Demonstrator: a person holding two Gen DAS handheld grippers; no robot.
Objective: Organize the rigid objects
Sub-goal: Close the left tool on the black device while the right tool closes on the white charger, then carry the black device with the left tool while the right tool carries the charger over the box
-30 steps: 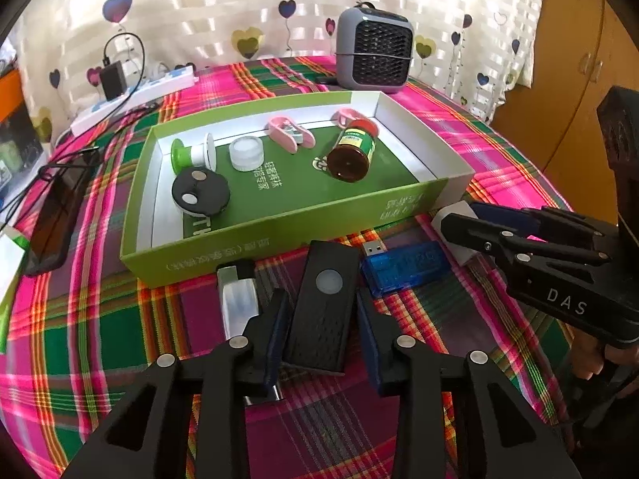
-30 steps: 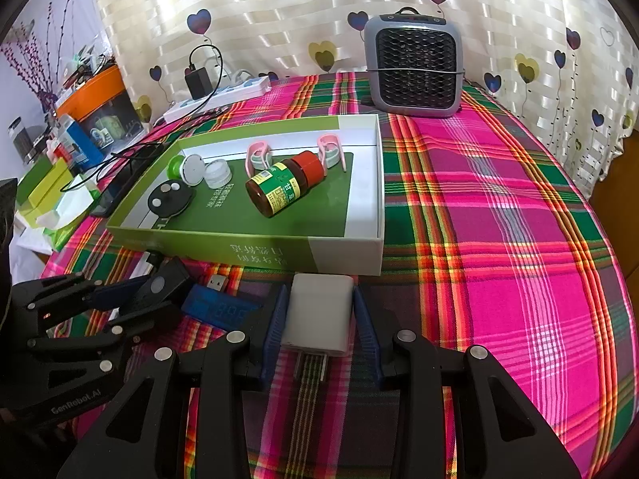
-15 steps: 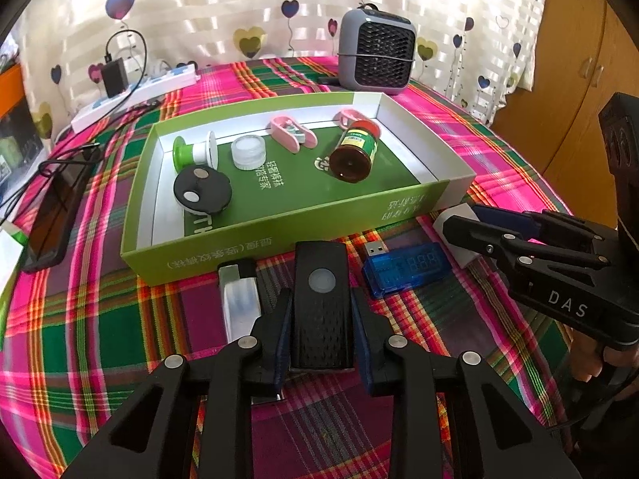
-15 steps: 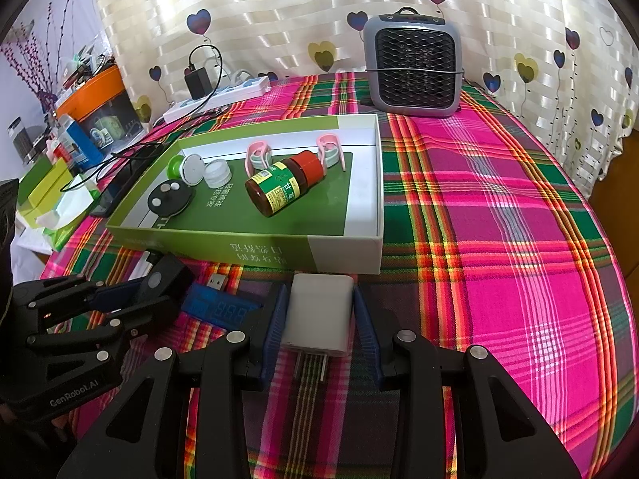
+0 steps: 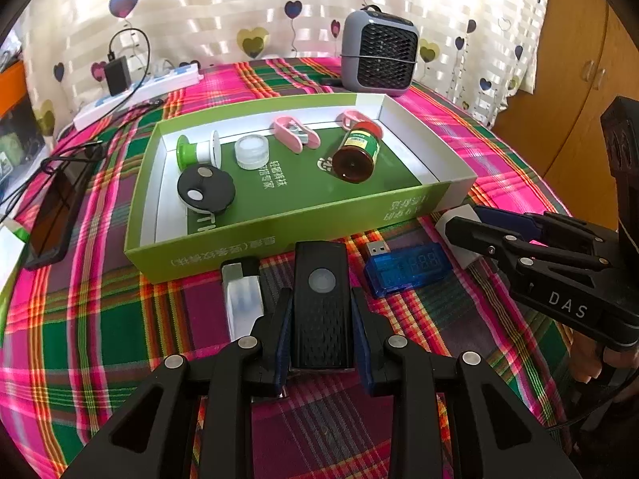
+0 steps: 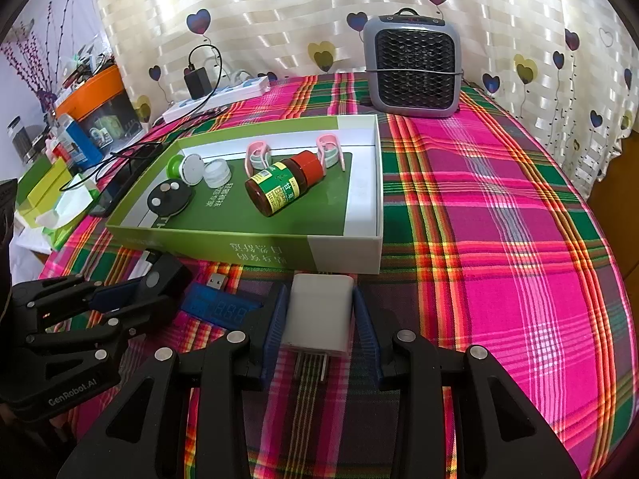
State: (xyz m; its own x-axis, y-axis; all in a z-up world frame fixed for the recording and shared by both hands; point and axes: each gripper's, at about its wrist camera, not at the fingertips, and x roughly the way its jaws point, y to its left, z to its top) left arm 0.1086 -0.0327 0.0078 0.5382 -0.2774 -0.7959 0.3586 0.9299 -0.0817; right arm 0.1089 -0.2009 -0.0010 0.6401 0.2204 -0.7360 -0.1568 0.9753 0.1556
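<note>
My left gripper (image 5: 321,319) is shut on a black rectangular device (image 5: 321,303) with a round button, just in front of the green box (image 5: 279,235). My right gripper (image 6: 317,319) is shut on a white plug adapter (image 6: 317,317), prongs toward me, also in front of the box (image 6: 339,251). A blue USB meter (image 5: 407,269) and a clear lighter (image 5: 241,297) lie on the cloth beside the black device. The box holds a brown bottle (image 5: 355,153), pink clips (image 5: 295,133), a white jar (image 5: 251,152), a green spool (image 5: 195,151) and a black disc (image 5: 205,191).
A grey fan heater (image 6: 413,70) stands behind the box. A power strip (image 5: 139,92) with cables and a phone (image 5: 56,215) lie at the left. Boxes and an orange tub (image 6: 92,103) crowd the far left. Plaid cloth (image 6: 499,219) lies open at the right.
My left gripper closed from open onto the black device, which straightened between the fingers. My right gripper stayed shut on the white adapter, hardly moving.
</note>
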